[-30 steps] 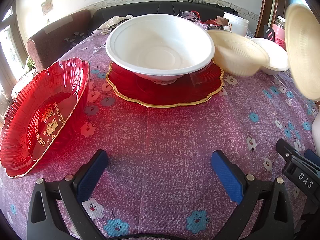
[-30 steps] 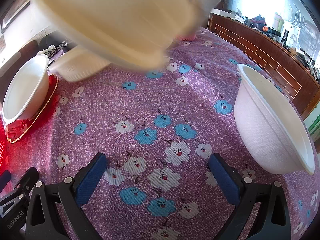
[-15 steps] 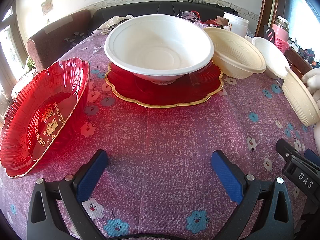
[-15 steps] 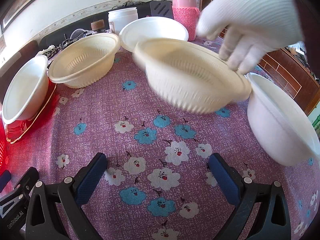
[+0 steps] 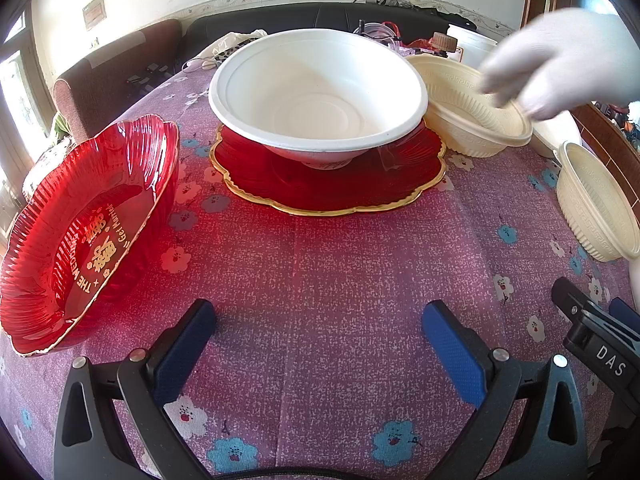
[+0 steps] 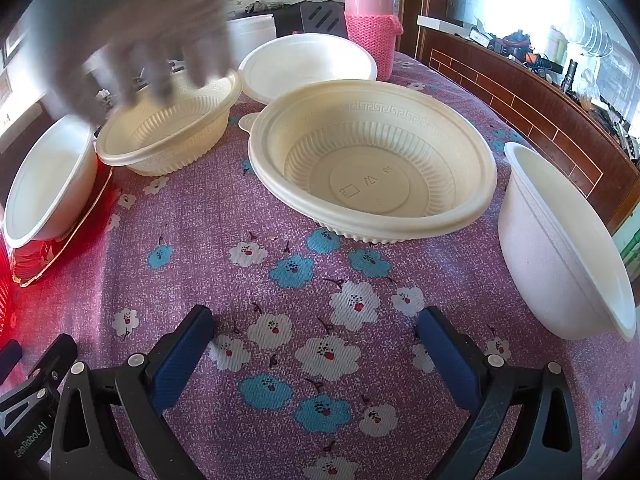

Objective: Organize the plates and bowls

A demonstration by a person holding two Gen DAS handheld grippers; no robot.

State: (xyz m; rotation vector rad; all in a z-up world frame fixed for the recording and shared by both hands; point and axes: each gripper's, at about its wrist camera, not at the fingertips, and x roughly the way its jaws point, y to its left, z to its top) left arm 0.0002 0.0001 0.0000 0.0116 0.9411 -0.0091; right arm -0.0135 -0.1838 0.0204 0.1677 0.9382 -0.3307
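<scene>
Gaping wide, each hand-held gripper (image 5: 320, 344) (image 6: 316, 346) holds nothing above the tablecloth (image 6: 280, 280).

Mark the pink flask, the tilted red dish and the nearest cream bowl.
pink flask (image 6: 372, 42): right wrist view, knitted sleeve.
tilted red dish (image 5: 86, 236): left wrist view, lettered inside base.
nearest cream bowl (image 6: 370, 184): right wrist view, inside floor.

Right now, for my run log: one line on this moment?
left gripper open, empty | right gripper open, empty | gloved hand over far cream bowl | near cream bowl on table
</scene>
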